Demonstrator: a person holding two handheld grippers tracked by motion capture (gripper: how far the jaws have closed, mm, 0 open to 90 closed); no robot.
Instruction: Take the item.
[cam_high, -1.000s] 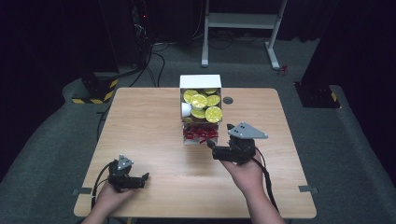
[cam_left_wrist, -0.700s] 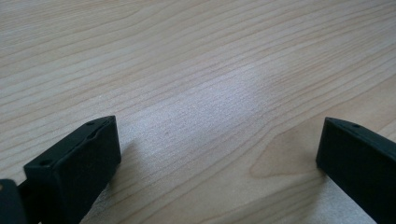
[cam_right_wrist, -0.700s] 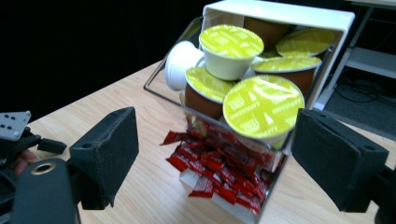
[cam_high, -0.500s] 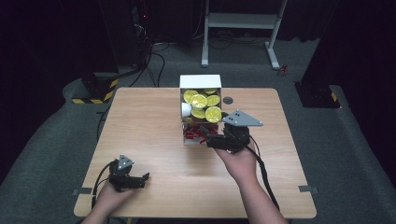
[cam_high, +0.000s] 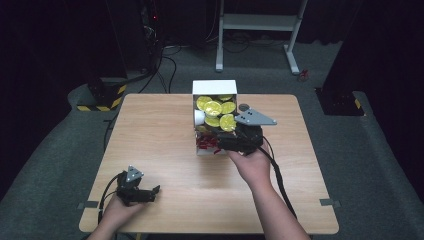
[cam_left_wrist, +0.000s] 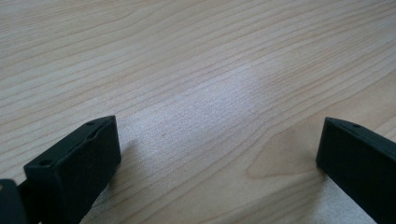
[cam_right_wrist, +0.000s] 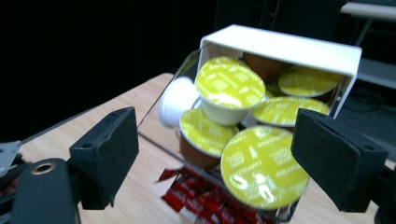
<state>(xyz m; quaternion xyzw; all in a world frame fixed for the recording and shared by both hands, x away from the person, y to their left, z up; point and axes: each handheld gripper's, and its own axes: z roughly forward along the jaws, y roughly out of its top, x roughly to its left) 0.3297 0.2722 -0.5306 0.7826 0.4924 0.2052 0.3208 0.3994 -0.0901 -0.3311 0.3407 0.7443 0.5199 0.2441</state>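
Right gripper (cam_right_wrist: 215, 158) released, jaws either side of the front yellow-lidded capsule (cam_right_wrist: 261, 165) in the box (cam_high: 215, 87) at the worktop's far edge.

White box (cam_high: 215, 88) on table's far edge, yellow-lidded capsules (cam_high: 213, 108) heaped inside

A box (cam_high: 215, 87) stands at the far middle of the table (cam_high: 150, 130), with a heap of capsules (cam_high: 216, 111) in its upper part and a layer of sachets (cam_high: 206, 144) beneath them at the near end. The right gripper (cam_high: 222, 144) sits just before the box's near right corner, its jaws reaching toward the capsules and, in the right gripper view, standing either side of the nearest capsule (cam_right_wrist: 261, 168). The left gripper (cam_high: 150, 192) rests on the table near the front left corner, well apart from the box, and behind the table a stand (cam_high: 260, 25) rises from the floor.
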